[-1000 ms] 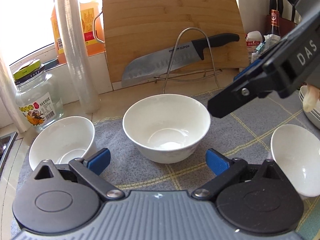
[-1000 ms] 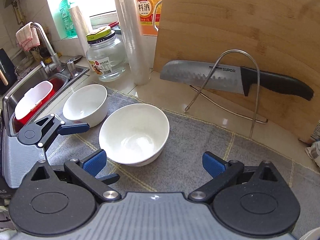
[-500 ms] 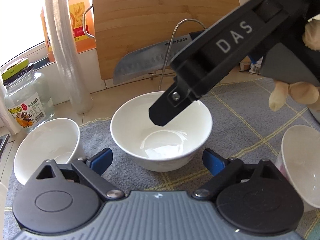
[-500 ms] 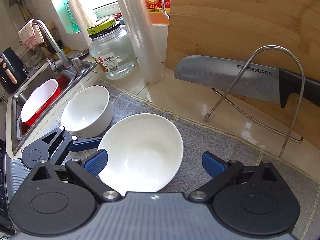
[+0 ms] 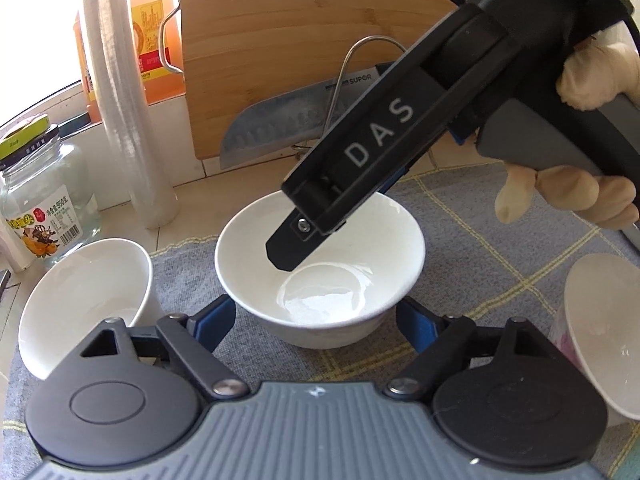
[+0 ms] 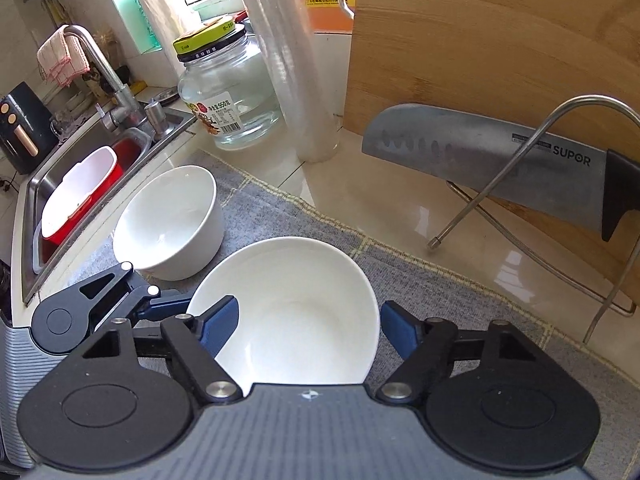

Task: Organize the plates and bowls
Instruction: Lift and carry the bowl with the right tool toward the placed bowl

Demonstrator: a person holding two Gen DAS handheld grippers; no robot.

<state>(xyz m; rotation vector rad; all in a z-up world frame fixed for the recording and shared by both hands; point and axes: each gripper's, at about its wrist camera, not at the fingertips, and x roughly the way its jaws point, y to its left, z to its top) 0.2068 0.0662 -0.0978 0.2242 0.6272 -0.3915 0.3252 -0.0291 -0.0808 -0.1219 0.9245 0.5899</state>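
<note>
Closing from wide apart a second ago, the right gripper [image 6: 310, 322] now has its blue pads [image 6: 218, 322] astride the middle bowl [image 6: 292, 304]: the left pad sits inside the near wall, the right one just outside the rim, and whether either presses on the china cannot be told. A second ago this gripper hung off to the bowl's right; it has since swung in over it and dipped a finger inside. The left gripper [image 5: 316, 320] is also closing, more slowly, its pads flanking the same bowl's base, near it but apparently not touching. That bowl stands upright on the grey checked mat [image 5: 480, 208], between a second bowl [image 5: 84, 296] to its left and a third bowl [image 5: 600, 332] to its right. Behind them stand a glass jar [image 5: 44, 204], a cutting board [image 5: 300, 40] and a knife [image 5: 288, 120] propped on a wire rack. Judging by this, the pick-up of the middle bowl is nearly secured, probably for nesting with a neighbour.
</note>
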